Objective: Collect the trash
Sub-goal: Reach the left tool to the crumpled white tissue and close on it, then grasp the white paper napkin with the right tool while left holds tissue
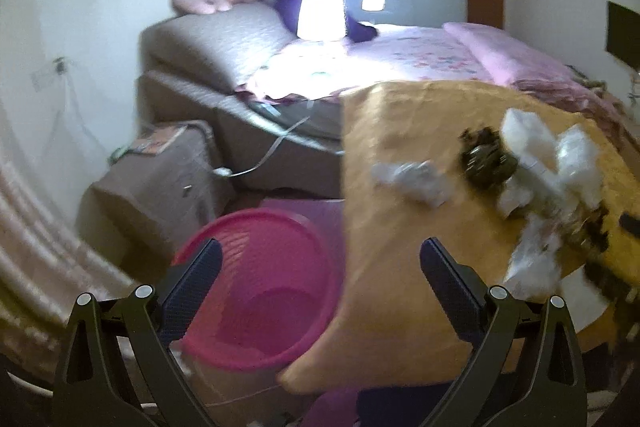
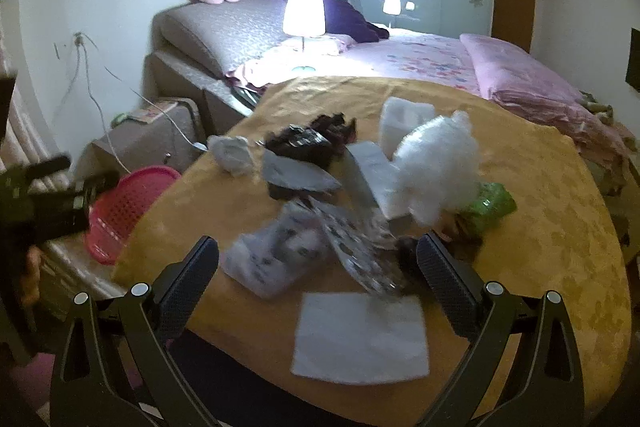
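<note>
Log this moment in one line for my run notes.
left hand-held gripper open, over pink basket | right hand-held gripper open, over trash | table

Trash (image 2: 320, 187) is spread on the desk (image 2: 540, 227); a basket (image 2: 124, 207) is set left of it, a bed (image 2: 420, 59) behind.

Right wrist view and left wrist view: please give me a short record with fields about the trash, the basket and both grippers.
surface: round table with yellow cloth
trash on it: flat white paper sheet, crumpled white tissue, fluffy white plastic wrap, green plastic wrapper, dark crumpled wrapper
bin: pink plastic mesh basket, beside the table, lower than its top
left gripper: open, holds nothing
right gripper: open, holds nothing
</note>
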Demonstrator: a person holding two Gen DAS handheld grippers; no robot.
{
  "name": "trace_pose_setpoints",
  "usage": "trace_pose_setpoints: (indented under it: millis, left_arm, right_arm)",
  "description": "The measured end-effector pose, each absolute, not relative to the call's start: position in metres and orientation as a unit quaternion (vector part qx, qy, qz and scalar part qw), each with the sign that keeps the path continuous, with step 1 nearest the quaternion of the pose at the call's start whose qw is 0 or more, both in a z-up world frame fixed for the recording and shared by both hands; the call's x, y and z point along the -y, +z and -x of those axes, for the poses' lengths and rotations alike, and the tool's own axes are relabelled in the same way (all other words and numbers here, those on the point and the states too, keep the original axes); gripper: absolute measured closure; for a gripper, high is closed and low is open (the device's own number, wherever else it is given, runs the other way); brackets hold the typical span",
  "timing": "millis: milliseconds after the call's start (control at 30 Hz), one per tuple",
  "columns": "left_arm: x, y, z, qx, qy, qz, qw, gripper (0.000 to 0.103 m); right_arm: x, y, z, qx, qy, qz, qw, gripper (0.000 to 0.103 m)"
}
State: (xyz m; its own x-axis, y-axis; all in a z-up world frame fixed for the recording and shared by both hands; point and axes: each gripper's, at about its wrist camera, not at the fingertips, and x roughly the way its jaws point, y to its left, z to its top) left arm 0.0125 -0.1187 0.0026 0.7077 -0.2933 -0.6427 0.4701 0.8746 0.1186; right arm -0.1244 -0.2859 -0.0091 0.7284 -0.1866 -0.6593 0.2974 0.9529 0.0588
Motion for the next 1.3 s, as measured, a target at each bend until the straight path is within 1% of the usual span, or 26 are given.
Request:
trace_pose_setpoints:
  millis: [200,467,500,533,567,633,667,733,833,967,1000,1100,1167,1300]
  left_arm:
    - [0.170,-0.003,-0.033,-0.325,-0.252,-0.147,0.900,0.008]
    - [0.216,-0.025,-0.065,-0.361,-0.285,-0.149,0.875,0.009]
    - [0.219,-0.027,-0.068,-0.364,-0.287,-0.151,0.873,0.011]
    - [0.223,-0.031,-0.070,-0.368,-0.290,-0.155,0.870,0.017]
    - [0.224,-0.033,-0.071,-0.373,-0.292,-0.157,0.867,0.021]
    - [0.227,-0.039,-0.076,-0.387,-0.294,-0.159,0.859,0.038]
    - [0.227,-0.040,-0.078,-0.392,-0.295,-0.157,0.857,0.043]
    - [0.228,-0.045,-0.083,-0.400,-0.295,-0.154,0.854,0.062]
    - [0.225,-0.046,-0.086,-0.400,-0.299,-0.146,0.854,0.066]
    - [0.224,-0.046,-0.084,-0.396,-0.302,-0.146,0.855,0.068]
    - [0.223,-0.046,-0.085,-0.396,-0.302,-0.145,0.855,0.069]
    - [0.218,-0.044,-0.083,-0.395,-0.304,-0.140,0.855,0.069]
    - [0.215,-0.043,-0.079,-0.390,-0.303,-0.143,0.858,0.069]
    - [0.210,-0.041,-0.073,-0.383,-0.302,-0.149,0.860,0.069]
  right_arm:
    - [0.304,-0.025,0.132,-0.359,-0.144,-0.101,0.917,0.007]
    - [0.318,-0.031,0.138,-0.364,-0.154,-0.120,0.911,0.007]
    - [0.319,-0.032,0.137,-0.365,-0.154,-0.121,0.910,0.007]
    - [0.320,-0.034,0.135,-0.366,-0.154,-0.123,0.910,0.007]
    - [0.320,-0.035,0.135,-0.366,-0.154,-0.123,0.909,0.007]
    - [0.321,-0.038,0.135,-0.368,-0.154,-0.124,0.909,0.007]
    - [0.321,-0.039,0.135,-0.370,-0.152,-0.124,0.908,0.007]
    - [0.320,-0.043,0.134,-0.373,-0.148,-0.123,0.908,0.007]
    - [0.323,-0.048,0.134,-0.378,-0.146,-0.123,0.906,0.007]
    - [0.326,-0.054,0.134,-0.382,-0.146,-0.125,0.904,0.007]
    - [0.326,-0.055,0.133,-0.383,-0.146,-0.123,0.904,0.008]
    - [0.325,-0.059,0.132,-0.394,-0.138,-0.121,0.901,0.017]
    - [0.322,-0.061,0.132,-0.397,-0.138,-0.111,0.901,0.022]
    - [0.317,-0.061,0.133,-0.396,-0.136,-0.089,0.904,0.038]
